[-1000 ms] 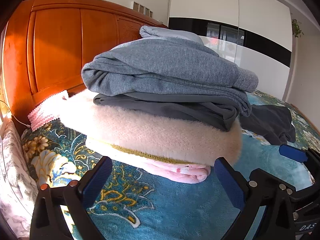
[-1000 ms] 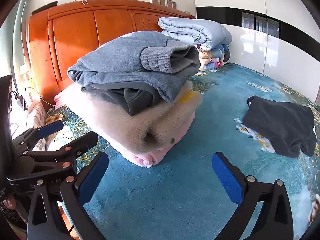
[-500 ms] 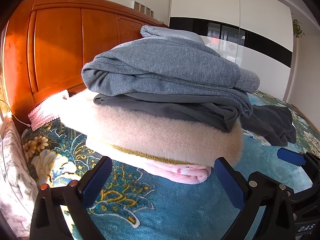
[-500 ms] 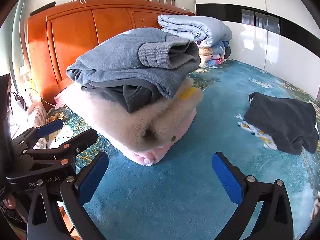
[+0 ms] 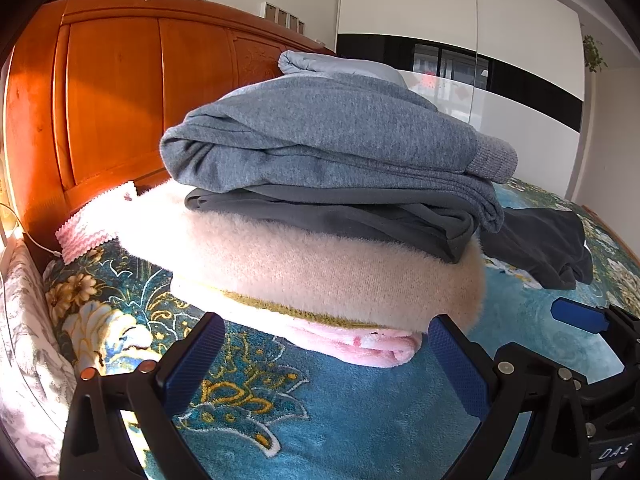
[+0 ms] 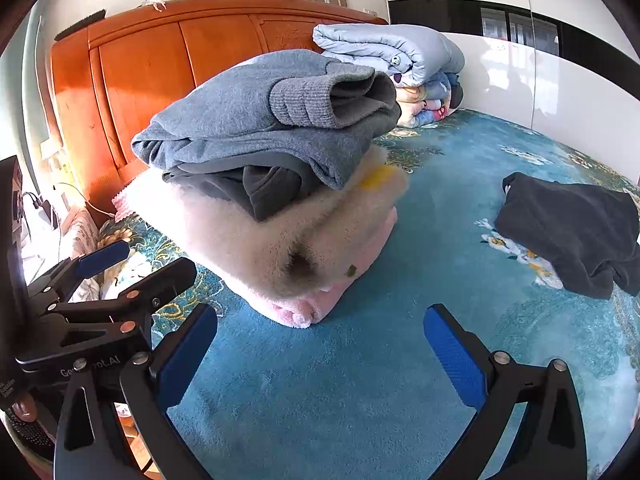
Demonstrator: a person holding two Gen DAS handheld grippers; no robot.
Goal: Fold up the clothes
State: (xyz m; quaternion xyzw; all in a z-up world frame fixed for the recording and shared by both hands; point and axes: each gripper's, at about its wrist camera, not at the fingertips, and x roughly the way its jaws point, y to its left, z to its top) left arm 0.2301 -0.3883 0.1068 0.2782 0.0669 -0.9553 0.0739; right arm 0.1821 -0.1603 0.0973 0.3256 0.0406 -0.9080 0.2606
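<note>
A stack of folded clothes sits on the teal bed cover: a grey sweatshirt [image 5: 332,136] on top, a dark grey garment [image 5: 360,220] under it, a cream fleece [image 5: 320,272] and a pink item [image 5: 372,350] at the bottom. The stack also shows in the right wrist view [image 6: 256,136]. A loose dark garment [image 6: 576,228] lies unfolded to the right; it also shows in the left wrist view [image 5: 544,248]. My left gripper [image 5: 324,360] is open and empty just in front of the stack. My right gripper [image 6: 320,348] is open and empty over bare cover.
An orange wooden headboard [image 5: 120,92] stands behind the stack. Folded quilts [image 6: 400,60] are piled at the back by the white wall. The left gripper's body [image 6: 92,312] shows at the right wrist view's left. The teal floral cover [image 6: 420,280] spreads between stack and dark garment.
Both grippers have drifted slightly; the stack and dark garment sit a little differently in view. The jaws stay open and nothing was grasped.
</note>
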